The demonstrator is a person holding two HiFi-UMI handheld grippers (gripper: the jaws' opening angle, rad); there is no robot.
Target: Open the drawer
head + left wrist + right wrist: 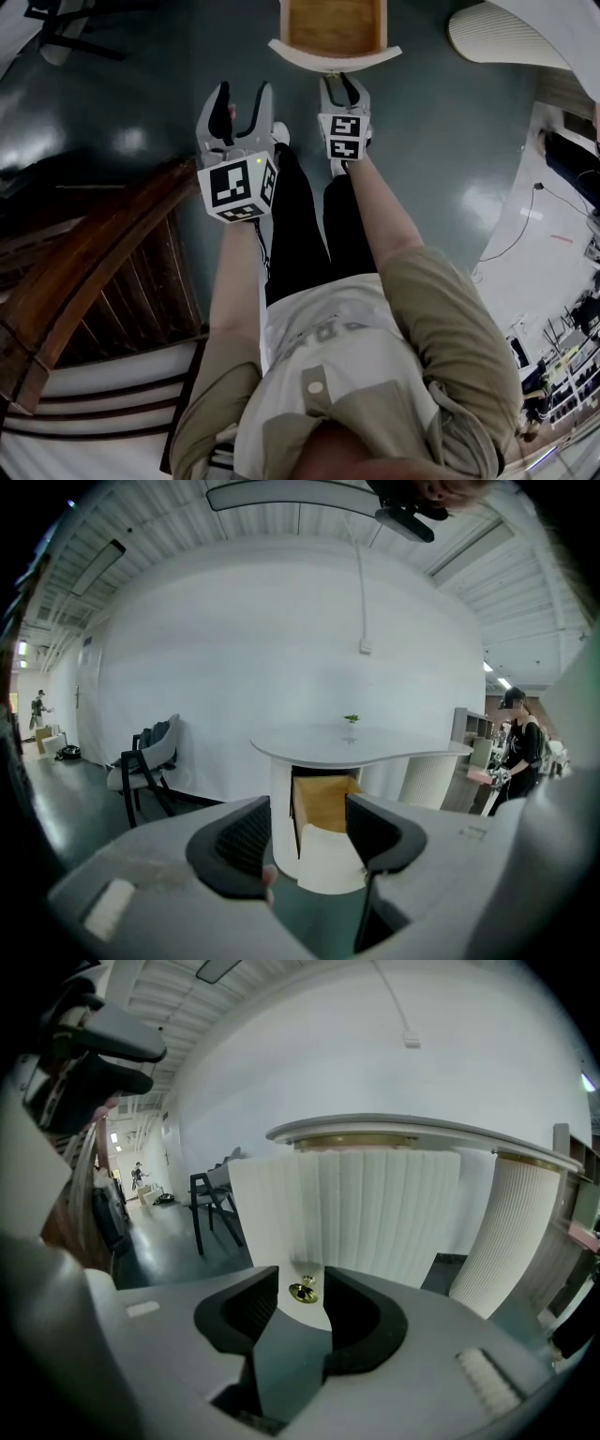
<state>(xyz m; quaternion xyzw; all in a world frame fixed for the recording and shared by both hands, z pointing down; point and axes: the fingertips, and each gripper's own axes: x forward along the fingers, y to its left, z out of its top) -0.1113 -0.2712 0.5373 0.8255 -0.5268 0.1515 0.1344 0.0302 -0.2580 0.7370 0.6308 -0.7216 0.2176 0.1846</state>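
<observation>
The drawer (336, 28) stands pulled out of the white round cabinet, its wooden inside showing from above. In the left gripper view the drawer (323, 803) juts out under the table top. Its white ribbed front (356, 1213) carries a small brass knob (303, 1290). My right gripper (341, 86) is right at that front; the knob sits in the gap between its black pads (246, 1316), which stand apart from it. My right gripper (300, 1302) is open. Further back on the left, my left gripper (241, 98) is open and empty, as the left gripper (307, 841) in its own view shows.
A dark wooden slatted piece of furniture (103, 272) is close on the left. A white ribbed column (506, 33) stands right of the drawer, the same column (511, 1232) beside the cabinet. A chair (145, 771) is at the wall; a person (520, 747) stands far right.
</observation>
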